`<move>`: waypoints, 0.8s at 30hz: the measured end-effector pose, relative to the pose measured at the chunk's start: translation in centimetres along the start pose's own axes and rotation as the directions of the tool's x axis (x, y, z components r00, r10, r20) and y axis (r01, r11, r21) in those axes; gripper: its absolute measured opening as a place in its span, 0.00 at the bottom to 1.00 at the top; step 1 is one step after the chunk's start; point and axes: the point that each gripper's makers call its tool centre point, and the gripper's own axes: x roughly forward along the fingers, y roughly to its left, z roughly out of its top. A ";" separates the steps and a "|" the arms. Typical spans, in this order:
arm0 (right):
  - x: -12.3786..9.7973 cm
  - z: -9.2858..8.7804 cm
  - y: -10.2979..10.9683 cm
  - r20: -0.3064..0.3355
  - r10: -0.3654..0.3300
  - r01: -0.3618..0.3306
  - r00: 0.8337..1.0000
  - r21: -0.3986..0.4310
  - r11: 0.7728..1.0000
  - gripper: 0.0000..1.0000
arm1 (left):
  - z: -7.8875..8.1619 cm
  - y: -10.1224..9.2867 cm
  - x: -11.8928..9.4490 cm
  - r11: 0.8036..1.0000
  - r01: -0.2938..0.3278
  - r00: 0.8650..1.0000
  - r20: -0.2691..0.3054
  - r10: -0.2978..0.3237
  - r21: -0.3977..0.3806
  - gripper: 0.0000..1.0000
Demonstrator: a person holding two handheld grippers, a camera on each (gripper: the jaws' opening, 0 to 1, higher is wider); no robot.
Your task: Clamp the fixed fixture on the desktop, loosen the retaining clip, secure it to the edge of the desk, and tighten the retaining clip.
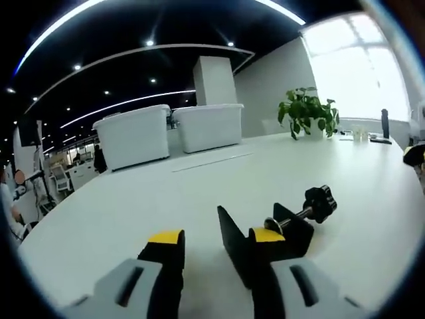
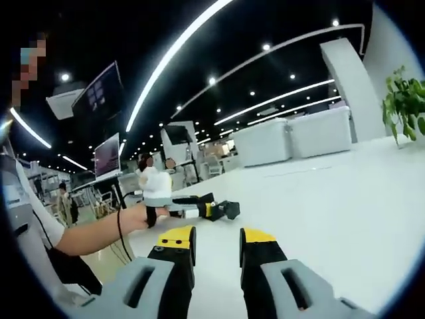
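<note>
White table (image 1: 199, 193) spreads wide under both my grippers. At its far side, two big white bins (image 1: 169, 129) side by side; contents can't be seen from here. Potted plant (image 1: 307, 111) farther right, near the window. Black clamp fixture (image 1: 279, 232) lies on the table just ahead of my left gripper (image 1: 216, 240), its right jaw tip right up against the fixture body; screw w/ black knob (image 1: 320, 203) sticks out away from me. Left jaws wide apart, gripping nothing. In the right gripper view my right gripper (image 2: 218, 240) hangs over the table, jaws part-open, nothing btwn them; my other hand's gripper (image 2: 199, 208) shows beyond, over the table edge.
</note>
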 end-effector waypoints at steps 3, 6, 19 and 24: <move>0.3 0.0 -0.6 0.011 -0.019 0.019 1.000 -0.031 0.999 0.26 | 0.0 -0.2 0.0 1.000 0.000 1.000 0.009 0.000 0.006 0.34; 0.8 0.0 -1.3 0.020 -0.030 0.031 0.999 -0.031 0.999 0.26 | 0.0 -0.2 0.0 1.000 0.001 1.000 0.009 -0.001 0.001 0.34; 3.1 0.7 -2.9 0.051 -0.074 0.079 0.996 -0.093 0.993 0.26 | -0.1 -0.7 0.1 0.999 0.020 1.000 0.018 -0.019 -0.038 0.28; 3.8 0.0 -3.4 0.034 -0.074 0.077 0.997 -0.114 0.990 0.26 | -0.1 -0.6 0.1 0.999 0.017 1.000 0.018 -0.017 -0.043 0.28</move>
